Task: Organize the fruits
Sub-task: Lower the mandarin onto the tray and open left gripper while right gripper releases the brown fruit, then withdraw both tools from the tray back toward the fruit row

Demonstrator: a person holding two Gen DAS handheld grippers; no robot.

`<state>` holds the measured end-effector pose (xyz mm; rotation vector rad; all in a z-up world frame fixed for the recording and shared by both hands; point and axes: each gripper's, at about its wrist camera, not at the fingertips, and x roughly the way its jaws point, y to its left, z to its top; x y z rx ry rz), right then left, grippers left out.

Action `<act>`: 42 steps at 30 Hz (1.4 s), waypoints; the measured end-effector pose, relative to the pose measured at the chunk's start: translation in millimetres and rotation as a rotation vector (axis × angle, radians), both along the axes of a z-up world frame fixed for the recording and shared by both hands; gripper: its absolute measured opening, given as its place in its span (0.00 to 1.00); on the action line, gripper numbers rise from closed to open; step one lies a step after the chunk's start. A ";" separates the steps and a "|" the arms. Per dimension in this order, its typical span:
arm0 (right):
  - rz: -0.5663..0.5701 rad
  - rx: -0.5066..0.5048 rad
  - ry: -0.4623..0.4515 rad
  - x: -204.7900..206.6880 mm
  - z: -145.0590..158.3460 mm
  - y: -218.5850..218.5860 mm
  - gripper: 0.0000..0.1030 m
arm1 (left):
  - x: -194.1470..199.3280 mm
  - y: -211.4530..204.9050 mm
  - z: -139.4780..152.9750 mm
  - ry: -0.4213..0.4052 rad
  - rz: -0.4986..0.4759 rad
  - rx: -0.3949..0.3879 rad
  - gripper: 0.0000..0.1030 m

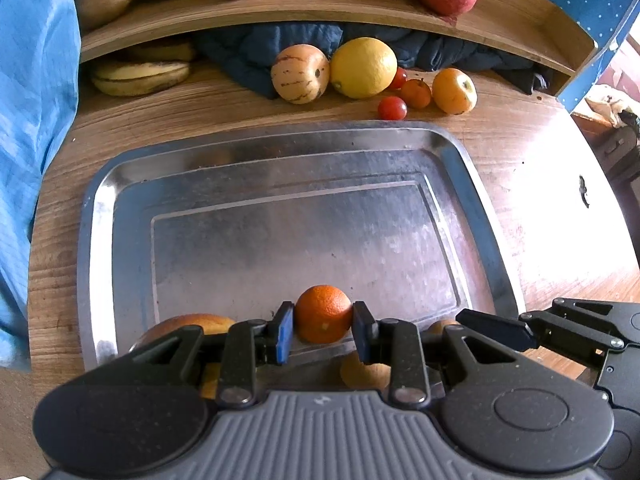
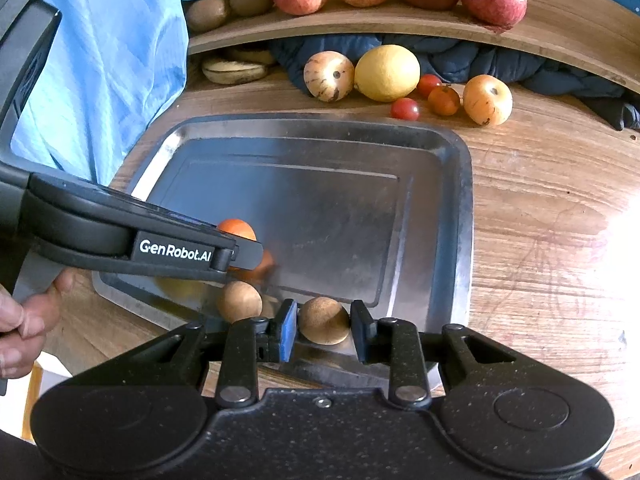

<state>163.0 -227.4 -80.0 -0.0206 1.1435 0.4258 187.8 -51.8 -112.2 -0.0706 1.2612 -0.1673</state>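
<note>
Fruit can roll away: your left gripper (image 1: pixel 323 330) squeezes the orange (image 1: pixel 323 314), the right gripper (image 2: pixel 324 330) hugs the brown fruit (image 2: pixel 324 320) on the near tray (image 2: pixel 460 220) edge.

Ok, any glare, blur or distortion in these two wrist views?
Left wrist: table blown out at right, shelf edge bowed by fisheye. Right wrist: glare at the right edge on the table; tray sides curve; orange behind the left gripper looks smeared.

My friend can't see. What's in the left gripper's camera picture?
The left gripper pinches a small orange low over a metal tray. Behind the tray, on the wooden table, sit a lemon, cherry tomatoes and bananas.
</note>
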 end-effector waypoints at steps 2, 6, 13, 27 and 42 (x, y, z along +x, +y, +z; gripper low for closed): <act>0.000 0.000 0.000 -0.1 -0.1 0.0 0.30 | 0.7 0.0 0.2 0.002 0.001 0.000 0.33; 0.000 0.000 0.000 -0.2 0.1 0.0 0.30 | 1.4 -0.3 0.6 0.003 -0.002 0.003 0.33; -0.003 -0.001 0.006 -0.3 -1.1 -0.4 0.32 | 1.1 0.9 1.9 -0.001 0.032 -0.012 0.44; -0.027 0.021 -0.046 -5.0 18.8 -15.6 0.79 | -12.0 7.9 38.7 -0.110 0.124 -0.043 0.88; 0.060 -0.004 -0.023 -15.7 28.7 -18.6 0.99 | -46.9 25.7 70.7 -0.149 0.155 0.068 0.99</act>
